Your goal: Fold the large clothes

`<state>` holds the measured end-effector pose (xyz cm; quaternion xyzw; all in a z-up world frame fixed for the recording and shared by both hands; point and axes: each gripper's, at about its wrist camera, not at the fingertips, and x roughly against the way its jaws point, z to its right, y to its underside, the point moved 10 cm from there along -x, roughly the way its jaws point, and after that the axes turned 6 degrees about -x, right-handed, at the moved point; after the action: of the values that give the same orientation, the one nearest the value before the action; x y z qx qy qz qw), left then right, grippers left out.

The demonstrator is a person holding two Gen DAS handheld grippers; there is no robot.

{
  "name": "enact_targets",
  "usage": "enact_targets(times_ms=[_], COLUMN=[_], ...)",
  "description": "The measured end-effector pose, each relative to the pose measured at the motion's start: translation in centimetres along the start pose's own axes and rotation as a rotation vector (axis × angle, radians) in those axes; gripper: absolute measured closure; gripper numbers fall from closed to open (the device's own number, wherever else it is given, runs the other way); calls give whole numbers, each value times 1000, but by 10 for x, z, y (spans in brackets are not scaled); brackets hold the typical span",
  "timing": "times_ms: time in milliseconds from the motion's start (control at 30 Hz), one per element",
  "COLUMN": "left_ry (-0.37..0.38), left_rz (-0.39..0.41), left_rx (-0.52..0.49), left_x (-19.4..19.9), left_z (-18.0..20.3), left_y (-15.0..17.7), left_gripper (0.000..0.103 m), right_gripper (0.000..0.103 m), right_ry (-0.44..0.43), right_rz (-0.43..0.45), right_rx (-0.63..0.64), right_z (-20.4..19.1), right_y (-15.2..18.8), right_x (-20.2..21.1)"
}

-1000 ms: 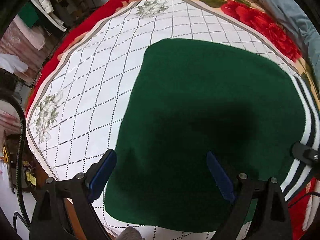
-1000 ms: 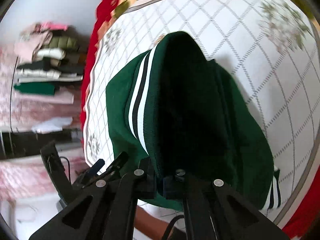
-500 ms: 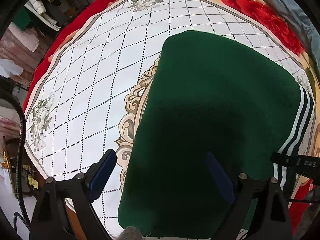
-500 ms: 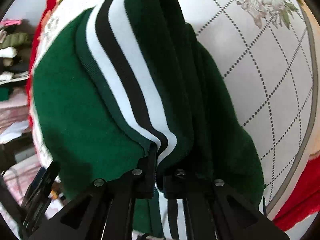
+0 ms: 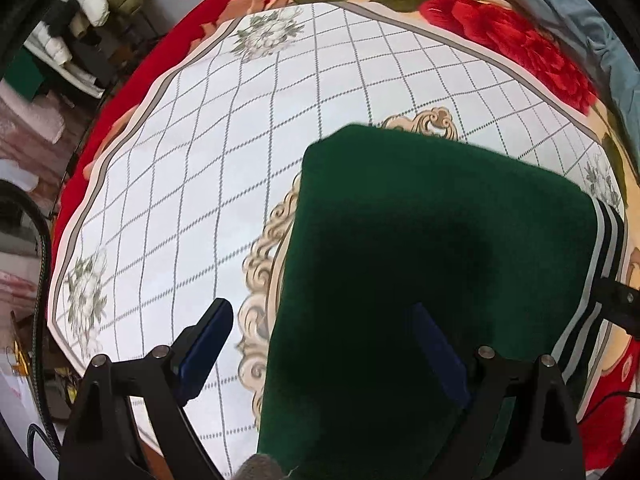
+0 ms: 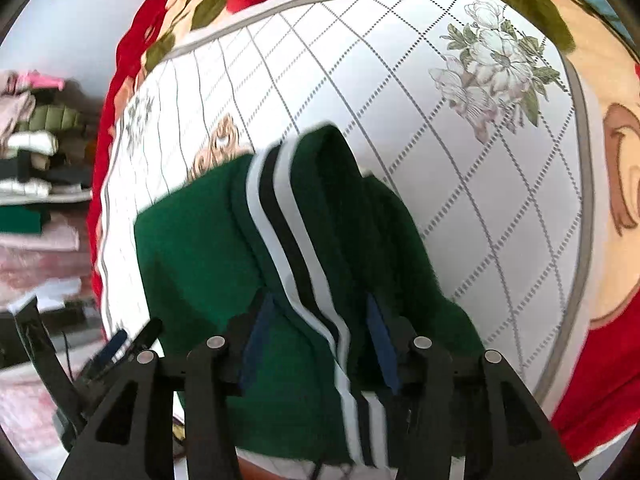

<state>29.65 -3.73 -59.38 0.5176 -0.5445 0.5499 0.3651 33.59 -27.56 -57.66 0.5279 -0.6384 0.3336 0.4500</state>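
Note:
A dark green garment (image 5: pixel 440 220) with a white-and-black striped band (image 5: pixel 604 232) lies folded on the bed. My left gripper (image 5: pixel 320 308) hovers open over its near left edge, one finger above the bedcover and the other above the green cloth. In the right wrist view the garment (image 6: pixel 192 248) is bunched into a ridge, and the striped band (image 6: pixel 280 208) runs between the fingers of my right gripper (image 6: pixel 320 300). Its jaws are opening and the blue pads stand apart from the cloth.
A white bedcover with a diamond grid (image 5: pixel 200 180) and a gold ornament (image 5: pixel 264 264) lies over a red floral blanket (image 5: pixel 500 36). Shelves of folded clothes (image 6: pixel 36 148) stand past the bed's left side. Grey-blue fabric (image 5: pixel 580 12) lies at the far right.
My right gripper's jaws have gone from shut on the striped band to apart. The left gripper has slid sideways, so the gold ornament beside the garment has come into view.

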Motion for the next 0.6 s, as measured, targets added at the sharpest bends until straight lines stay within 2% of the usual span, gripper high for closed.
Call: enact_targets(times_ms=[133,167,200,267,333,400,500,600], left_ry=[-9,-5,-5,-2,10,6,-1,-2], left_rz=[1,3,5,9,10,11,7,17], left_rx=[-39,-45,-50,-67,-73,-74,-69,-47], left_x=[-13,-16,-18,-21,-24,-24,-19,-6], left_z=[2,3,2,4,5,6,4,0], left_y=[-13,-15,-17,-18,-17,-16,-13,-8], left_gripper=[12,12,12,10,9,9,9,9], right_gripper=[52,57,75,97,100,103,103,103], right_ry=[9,3,15,63,107,179,125,110], right_rz=[11,13,39,72,87,55,-12,18], right_rx=[-19,-18,-18,-24,-66,-97,-129,-48], right_z=[2,1,0,5,22,45,53,47], right_y=[-17,-18,-23,-27,-34,-41,-40,-36], right_x=[-13,-17,-16,-18,-25,-40,-46,-15])
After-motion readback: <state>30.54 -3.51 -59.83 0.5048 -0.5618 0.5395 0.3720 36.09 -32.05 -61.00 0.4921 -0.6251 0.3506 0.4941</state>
